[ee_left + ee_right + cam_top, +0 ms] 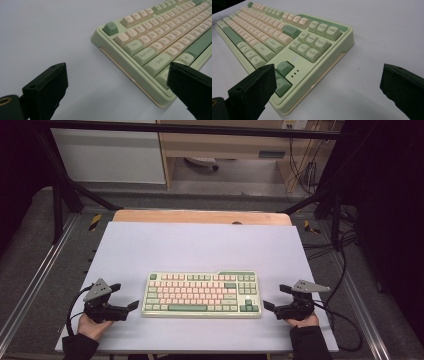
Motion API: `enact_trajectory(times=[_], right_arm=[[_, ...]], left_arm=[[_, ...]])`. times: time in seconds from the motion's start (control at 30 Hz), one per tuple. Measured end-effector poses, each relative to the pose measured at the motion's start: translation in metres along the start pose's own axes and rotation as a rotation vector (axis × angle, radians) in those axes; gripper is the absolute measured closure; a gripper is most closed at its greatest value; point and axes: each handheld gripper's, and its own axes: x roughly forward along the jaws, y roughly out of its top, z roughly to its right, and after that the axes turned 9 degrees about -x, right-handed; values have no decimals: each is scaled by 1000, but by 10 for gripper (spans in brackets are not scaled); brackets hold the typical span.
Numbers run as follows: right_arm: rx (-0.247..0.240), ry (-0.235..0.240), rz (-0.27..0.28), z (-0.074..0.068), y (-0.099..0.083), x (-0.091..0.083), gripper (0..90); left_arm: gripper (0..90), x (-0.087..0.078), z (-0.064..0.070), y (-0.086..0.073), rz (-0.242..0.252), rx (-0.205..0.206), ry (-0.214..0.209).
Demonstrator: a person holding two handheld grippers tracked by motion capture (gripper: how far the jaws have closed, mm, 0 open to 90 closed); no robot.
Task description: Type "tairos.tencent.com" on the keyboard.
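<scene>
A pale green keyboard (201, 294) with cream and green keys lies flat on the white table top (200, 245), near its front edge. My left gripper (125, 296) is held just off the keyboard's left end, open, with nothing between its jaws. My right gripper (275, 297) is held just off the right end, also open and empty. In the left gripper view the gripper (117, 85) faces the keyboard's (155, 37) front left corner. In the right gripper view the gripper (327, 87) faces the keyboard's (287, 42) arrow-key corner. Neither gripper touches the keyboard.
A wooden strip (200, 216) runs along the table's far edge. Black frame posts (57, 205) stand at both back corners. Cables (345, 270) hang and lie on the floor to the right. Bare white surface lies behind the keyboard.
</scene>
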Motion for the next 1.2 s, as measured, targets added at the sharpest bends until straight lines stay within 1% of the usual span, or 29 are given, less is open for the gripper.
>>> enact_trajectory(times=[0.37, 0.6, 0.8, 0.87, 0.93, 0.97, 1.0, 1.03, 1.13, 1.17, 1.2], right_arm=[[0, 3, 1, 0, 0, -1, 12], [0, 5, 3, -1, 0, 0, 12], [1, 4, 4, -1, 1, -1, 13], [-1, 3, 4, -1, 0, -1, 13], [-2, 3, 0, -1, 0, -1, 13], [-3, 2, -1, -1, 0, -1, 12], [-2, 3, -1, -1, 0, -1, 13], [-2, 2, -1, -1, 0, -1, 13], [-3, 2, -1, -1, 1, -1, 13], [-3, 2, -1, -1, 1, -1, 13], [-3, 1, -2, -1, 1, -1, 13]], left_arm=[[36, 0, 2, 3, 3, 0, 1], [42, 0, 6, 7, 0, 3, 5], [63, 1, 11, 13, 1, 6, -9], [92, 1, 14, 16, 9, 7, -22], [112, 1, 17, 19, 10, 14, -25], [130, 1, 20, 23, 14, 16, -34], [147, 1, 20, 23, 14, 16, -34], [165, 2, 23, 27, 18, 11, -42], [230, 3, 27, 30, 20, 11, -49], [230, 3, 29, 31, 19, 16, -51], [294, 4, 31, 32, 22, 19, -55]])
